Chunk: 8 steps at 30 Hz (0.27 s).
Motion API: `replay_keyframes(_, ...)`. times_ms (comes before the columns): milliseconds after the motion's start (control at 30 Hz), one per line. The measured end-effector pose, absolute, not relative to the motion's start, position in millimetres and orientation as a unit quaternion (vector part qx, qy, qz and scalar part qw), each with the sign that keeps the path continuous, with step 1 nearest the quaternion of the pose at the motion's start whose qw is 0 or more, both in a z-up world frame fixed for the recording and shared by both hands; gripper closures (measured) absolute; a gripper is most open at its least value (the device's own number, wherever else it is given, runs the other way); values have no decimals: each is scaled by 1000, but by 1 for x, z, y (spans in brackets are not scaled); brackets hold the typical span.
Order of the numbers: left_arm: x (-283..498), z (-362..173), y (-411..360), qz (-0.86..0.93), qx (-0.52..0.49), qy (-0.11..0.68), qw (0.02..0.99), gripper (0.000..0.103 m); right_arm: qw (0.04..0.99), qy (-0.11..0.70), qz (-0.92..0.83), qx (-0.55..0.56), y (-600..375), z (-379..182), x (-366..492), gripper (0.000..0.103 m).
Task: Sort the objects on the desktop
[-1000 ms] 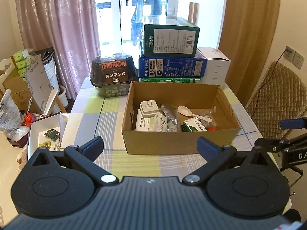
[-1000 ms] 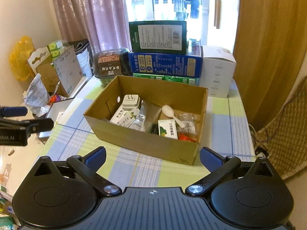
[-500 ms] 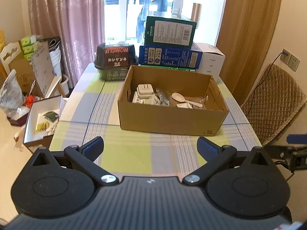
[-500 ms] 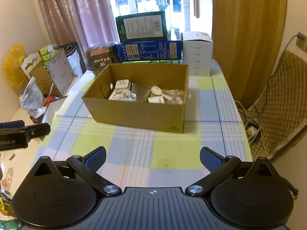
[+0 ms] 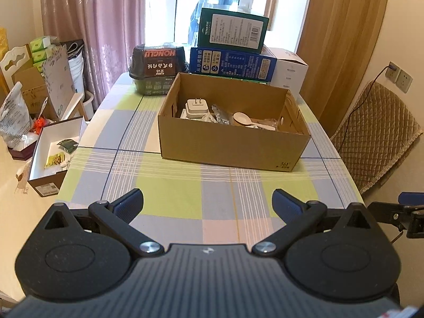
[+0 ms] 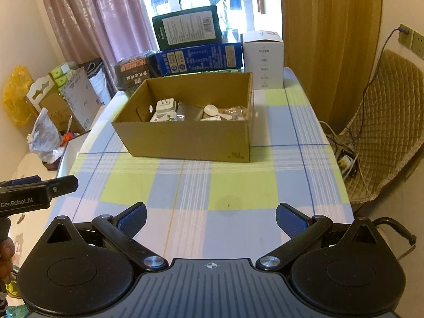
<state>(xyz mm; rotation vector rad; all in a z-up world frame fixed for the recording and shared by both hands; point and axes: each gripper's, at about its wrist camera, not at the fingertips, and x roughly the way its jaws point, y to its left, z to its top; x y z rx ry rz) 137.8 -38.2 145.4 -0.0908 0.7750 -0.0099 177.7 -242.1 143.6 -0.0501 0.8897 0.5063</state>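
An open cardboard box [image 5: 228,145] [image 6: 185,140] stands on the checked tablecloth. Inside lie a white plug adapter [image 5: 195,107] [image 6: 165,105], a white spoon [image 5: 242,118] [image 6: 212,110], a silver packet [image 5: 221,112] and clear wrappers. My left gripper [image 5: 208,202] is open over the table's near edge, well short of the box, with nothing between its fingers. My right gripper [image 6: 210,218] is open and empty too, also near the front edge. In the right wrist view the left gripper [image 6: 39,189] pokes in at the far left, held by a hand [image 6: 6,251].
Stacked green [image 5: 233,30], blue [image 5: 230,63] and white boxes [image 5: 288,70] and a black food tub [image 5: 157,62] line the table's far end. A white open box [image 5: 57,149] sits left of the table. A quilted chair [image 5: 376,135] stands right.
Both grippers have pulled back from the cardboard box toward the table's near edge; the box looks smaller and farther. Both stay open and empty.
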Motion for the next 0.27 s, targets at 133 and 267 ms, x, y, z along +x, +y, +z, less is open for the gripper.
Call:
replay_keyframes(133,137,146,-41,-9,-41,374,926,1,872,423,245,-30,-238,143,175,2)
replay_keyframes(267,135,148,-41,-12,-50,364,930,1,874,419,242,-36,-237,140,173,2)
